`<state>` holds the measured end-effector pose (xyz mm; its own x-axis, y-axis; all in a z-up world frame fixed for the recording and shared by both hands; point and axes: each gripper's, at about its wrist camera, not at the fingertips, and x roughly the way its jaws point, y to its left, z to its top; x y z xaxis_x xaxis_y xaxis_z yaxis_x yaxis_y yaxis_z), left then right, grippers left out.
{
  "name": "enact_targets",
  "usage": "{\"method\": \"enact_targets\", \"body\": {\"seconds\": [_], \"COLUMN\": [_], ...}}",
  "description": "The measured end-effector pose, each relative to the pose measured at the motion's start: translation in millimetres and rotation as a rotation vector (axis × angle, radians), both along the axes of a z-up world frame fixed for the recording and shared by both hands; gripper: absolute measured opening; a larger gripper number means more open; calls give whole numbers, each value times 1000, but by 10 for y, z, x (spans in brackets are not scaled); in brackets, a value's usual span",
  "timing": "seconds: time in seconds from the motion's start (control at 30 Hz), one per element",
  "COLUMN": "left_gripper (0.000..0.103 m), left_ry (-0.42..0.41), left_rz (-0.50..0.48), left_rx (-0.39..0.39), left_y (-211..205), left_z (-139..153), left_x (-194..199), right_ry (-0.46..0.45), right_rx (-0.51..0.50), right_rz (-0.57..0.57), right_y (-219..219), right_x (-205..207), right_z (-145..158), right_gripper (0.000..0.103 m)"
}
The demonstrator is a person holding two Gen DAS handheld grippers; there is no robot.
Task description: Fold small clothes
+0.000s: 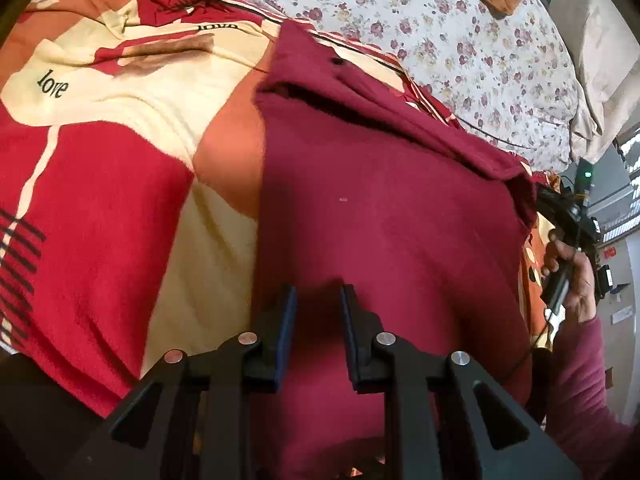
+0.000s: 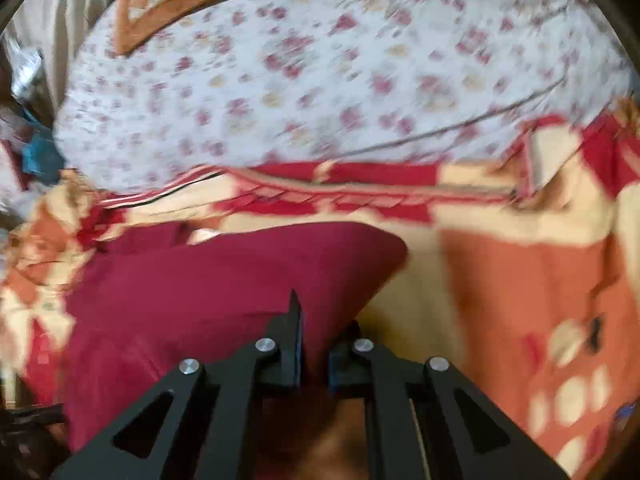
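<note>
Maroon garment (image 1: 380, 208) spread on the red-and-cream "love" blanket (image 1: 100, 152), collar end toward 12 o'clock, for folding. Left gripper (image 1: 318, 320) poised over the near hem, fingers apart, nothing between. Right gripper (image 2: 316, 344) pinched on the garment's corner at 6 o'clock, likely to lift it across. Floral sheet (image 2: 320, 72) beyond.

Bed with floral sheet (image 1: 460, 40); patterned red blanket (image 1: 100, 168) on it; maroon garment (image 1: 380, 208) atop.
</note>
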<state>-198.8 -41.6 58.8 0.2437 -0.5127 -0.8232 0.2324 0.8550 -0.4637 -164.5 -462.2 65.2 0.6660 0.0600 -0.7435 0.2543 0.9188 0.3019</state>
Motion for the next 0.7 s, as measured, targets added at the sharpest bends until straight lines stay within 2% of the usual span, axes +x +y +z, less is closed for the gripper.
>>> {"method": "enact_targets", "body": {"seconds": [0.03, 0.13, 0.17, 0.27, 0.33, 0.43, 0.5, 0.53, 0.6, 0.63, 0.7], "left_gripper": [0, 0, 0, 0, 0, 3, 4, 4, 4, 4, 7], "left_ry": [2, -5, -9, -16, -13, -14, -11, -10, -24, -37, -71], "left_rz": [-1, -4, -6, -12, -13, -4, 5, 5, -7, -13, -12], "left_rx": [4, 18, 23, 41, 46, 45, 43, 46, 49, 50, 65], "left_y": [-6, -15, -14, -13, 3, 35, 34, 29, 32, 49, 104], "left_z": [-9, -12, -8, 0, 1, 14, 20, 34, 97, 140, 220], "left_x": [4, -8, -19, -55, -82, -144, -173, -198, -261, -297, -375], "right_ry": [20, 105, 92, 55, 43, 7, -4, 13, 147, 185, 186], "right_rx": [-10, 80, 109, 172, 174, 144, 89, 36, -108, -128, -125], "right_rz": [-17, -7, -19, -73, -86, -29, 36, 68, 102, 110, 110], "right_y": [-48, -131, -165, -274, -278, -117, 78, 185, 354, 371, 344], "right_x": [46, 162, 130, -62, -212, -413, -446, -431, -342, -343, -449], "right_z": [-60, -371, -419, -402, -312, -109, -42, -55, -221, -268, -239], "right_gripper": [8, 9, 13, 45, 46, 46, 46, 46, 45, 44, 45]}}
